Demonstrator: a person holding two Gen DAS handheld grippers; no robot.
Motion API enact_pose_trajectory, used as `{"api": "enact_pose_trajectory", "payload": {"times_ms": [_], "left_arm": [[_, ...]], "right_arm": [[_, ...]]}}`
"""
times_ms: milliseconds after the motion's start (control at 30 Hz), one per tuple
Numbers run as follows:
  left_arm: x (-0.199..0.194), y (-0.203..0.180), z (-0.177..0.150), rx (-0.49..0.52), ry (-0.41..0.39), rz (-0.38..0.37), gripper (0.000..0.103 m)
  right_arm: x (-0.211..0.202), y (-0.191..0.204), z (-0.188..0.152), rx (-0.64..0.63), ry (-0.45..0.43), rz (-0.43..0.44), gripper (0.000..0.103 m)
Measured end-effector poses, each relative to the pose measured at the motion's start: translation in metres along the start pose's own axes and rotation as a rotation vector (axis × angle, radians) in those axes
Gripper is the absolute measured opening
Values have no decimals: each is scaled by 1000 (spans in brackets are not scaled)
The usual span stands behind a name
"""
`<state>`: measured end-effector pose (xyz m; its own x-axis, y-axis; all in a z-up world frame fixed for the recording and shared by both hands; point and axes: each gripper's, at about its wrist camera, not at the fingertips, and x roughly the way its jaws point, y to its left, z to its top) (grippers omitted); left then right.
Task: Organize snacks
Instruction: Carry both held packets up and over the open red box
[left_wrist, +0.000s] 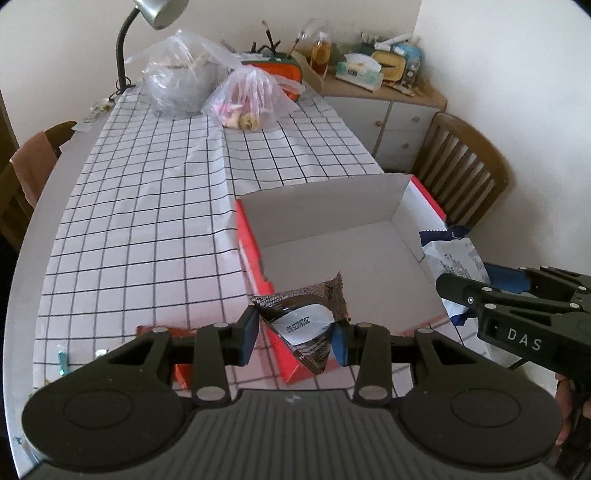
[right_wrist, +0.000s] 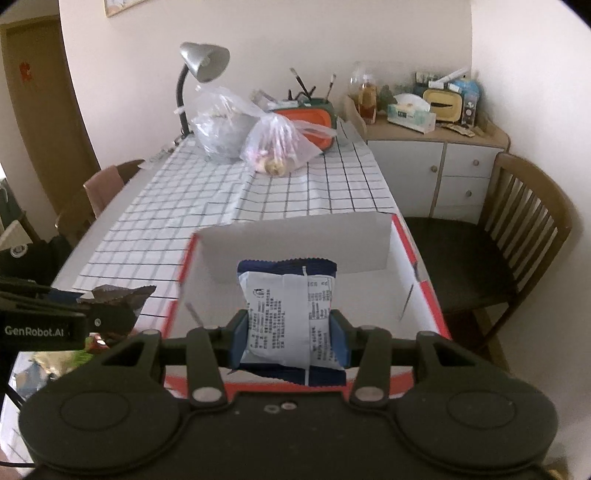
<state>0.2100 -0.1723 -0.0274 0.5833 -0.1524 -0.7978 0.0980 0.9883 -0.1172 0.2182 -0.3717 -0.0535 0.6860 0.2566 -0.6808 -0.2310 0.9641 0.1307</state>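
Over the box's near left corner, the left claw pinches a brown packet; right of it, the right claw grips a white-and-blue packet above the box's near edge.

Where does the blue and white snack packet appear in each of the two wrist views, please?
Left wrist view: the blue and white snack packet is at the right edge, beside the red box, clamped in the right tongs.
Right wrist view: the packet is lower centre, between the tongs' fingers, above the box.
Shared landmark: the desk lamp.
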Motion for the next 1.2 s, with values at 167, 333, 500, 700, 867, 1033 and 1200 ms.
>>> {"api": "enact_pose_trajectory", "payload": {"times_ms": [167,333,500,700,867,1033,1200], "left_arm": [[37,-23,19,-2,36,27,40],[70,-37,34,-1,65,54,40],[104,-45,42,5,113,85,40],[135,-50,47,20,177,112,40],[154,-57,47,48,218,128,40],[171,-61,41,74,275,144,40],[179,-64,37,84,311,149,41]], "right_arm": [[32,-26,9,-13,55,8,45],[66,-43,14,-31,115,21,45],[94,-46,13,-73,185,45,45],[119,-35,3,-159,272,61,45],[130,-31,-6,-197,314,63,44],[136,-32,-13,-200,350,73,44],[139,-33,-17,-206,372,76,45]]}}
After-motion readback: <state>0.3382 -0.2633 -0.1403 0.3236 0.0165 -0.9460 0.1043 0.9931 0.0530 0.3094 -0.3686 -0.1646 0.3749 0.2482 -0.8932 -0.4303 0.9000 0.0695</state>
